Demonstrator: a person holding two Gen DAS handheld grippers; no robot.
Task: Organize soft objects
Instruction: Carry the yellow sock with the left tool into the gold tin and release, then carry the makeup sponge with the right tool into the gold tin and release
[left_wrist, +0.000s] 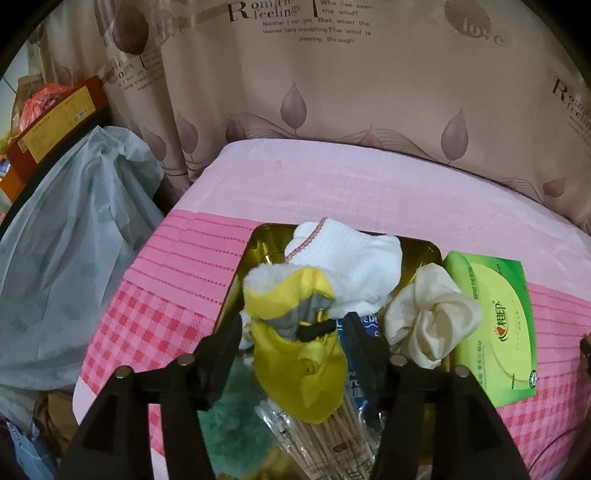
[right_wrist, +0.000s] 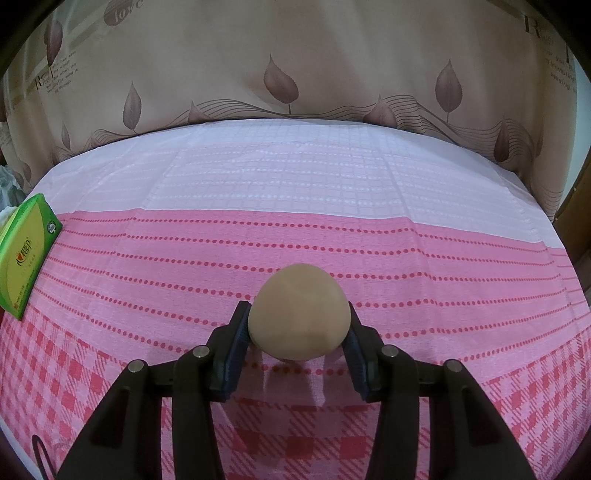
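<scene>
Left fingers (left_wrist: 236, 332) spread, angled down astride yellow pouch (left_wrist: 303, 362), seemingly untouched

Behind my table hangs a beige curtain (left_wrist: 332, 110) printed with brown leaves and lettering, filling the top of both views. At the left of the left-wrist frame I see a pale plastic bag (left_wrist: 70, 221), with an orange box (left_wrist: 55, 122) above it at the upper left.

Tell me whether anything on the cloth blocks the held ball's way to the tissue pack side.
Nothing visible does. The right gripper holds the tan ball, and the pink tablecloth lies bare up to the green tissue pack.
</scene>
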